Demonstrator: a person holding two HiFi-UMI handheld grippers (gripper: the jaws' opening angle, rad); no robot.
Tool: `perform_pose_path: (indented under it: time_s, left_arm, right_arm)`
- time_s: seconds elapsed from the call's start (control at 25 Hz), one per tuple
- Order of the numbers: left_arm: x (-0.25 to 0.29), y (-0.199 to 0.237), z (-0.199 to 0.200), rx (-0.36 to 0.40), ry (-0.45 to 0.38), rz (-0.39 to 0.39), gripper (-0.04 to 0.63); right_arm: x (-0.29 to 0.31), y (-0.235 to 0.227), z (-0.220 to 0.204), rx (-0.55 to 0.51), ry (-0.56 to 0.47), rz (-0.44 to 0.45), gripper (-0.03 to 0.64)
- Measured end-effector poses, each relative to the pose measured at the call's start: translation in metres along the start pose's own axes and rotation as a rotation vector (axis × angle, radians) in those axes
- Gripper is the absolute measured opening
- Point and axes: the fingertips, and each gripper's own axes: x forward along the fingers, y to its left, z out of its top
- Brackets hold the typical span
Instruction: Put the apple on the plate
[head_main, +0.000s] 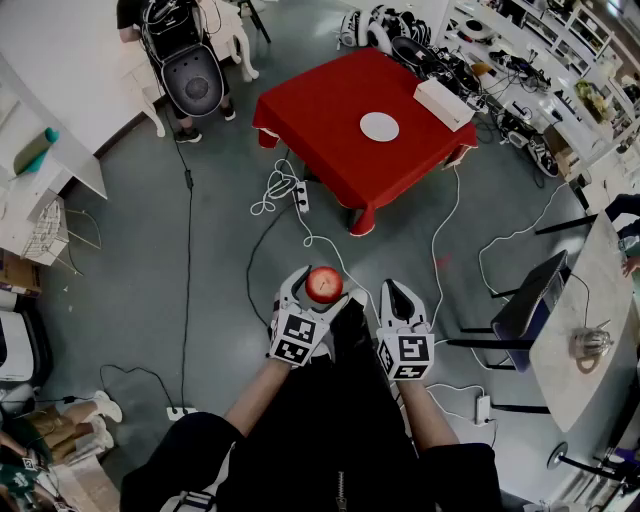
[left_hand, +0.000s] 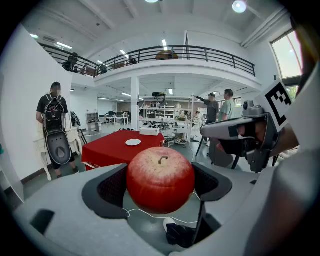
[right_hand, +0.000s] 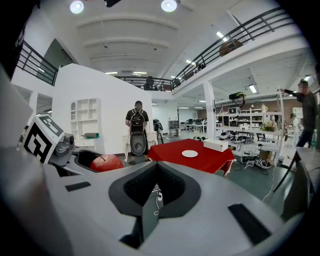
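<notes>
Head view: left hand-held gripper (head_main: 321, 289) holds apple (head_main: 324, 283) forward

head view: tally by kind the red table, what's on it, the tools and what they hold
apple: 1
plate: 1
box: 1
table: 1
tools: 2, left tool closed on the apple, right tool shut and empty
total: 6

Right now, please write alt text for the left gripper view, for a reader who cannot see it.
The left gripper holds a red apple between its two dark jaws. Beyond it stands a red table with a white plate.
</notes>
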Motion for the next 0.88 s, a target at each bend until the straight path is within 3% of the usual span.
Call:
perform_pose_path:
  time_s: [0.88]
  left_arm:
    - [0.027, 0.020, 0.015, 0.003, -0.021, -0.004, 0.407]
  right_arm:
    - [0.019, -0.012, 0.000, 0.065, -0.034, 0.019, 0.012]
